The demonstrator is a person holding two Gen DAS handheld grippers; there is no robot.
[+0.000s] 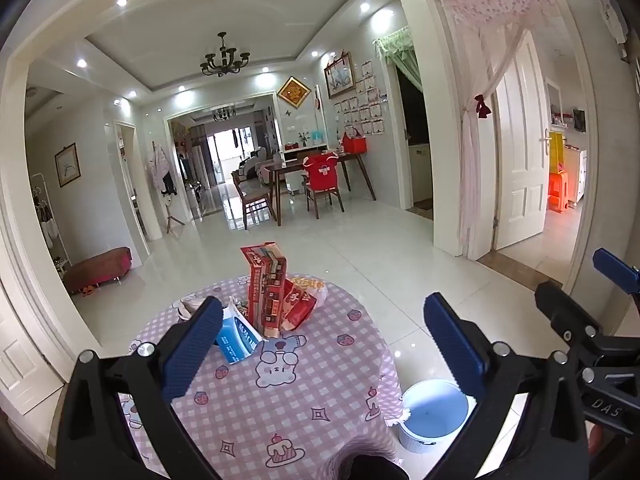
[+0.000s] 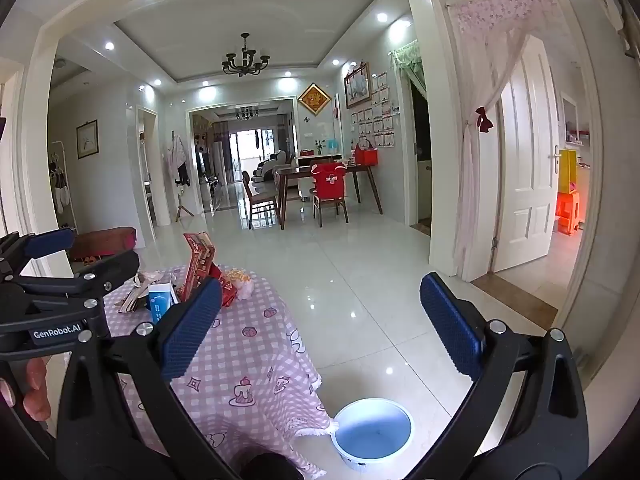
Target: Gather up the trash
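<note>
Both claws stand wide open and hold nothing: the left claw [image 1: 324, 340] hovers over the tabletop [image 1: 280, 408], the right claw [image 2: 320, 320] beside it, above the blue bin [image 2: 372, 432]. The trash lies at the far side of the tabletop: a tall red carton [image 1: 266, 288], a blue-white carton [image 1: 236, 336] just left of it, a snack bag [image 1: 306, 296] to its right. I would take the tall carton first, gripping across its narrow sides so it does not tip.
</note>
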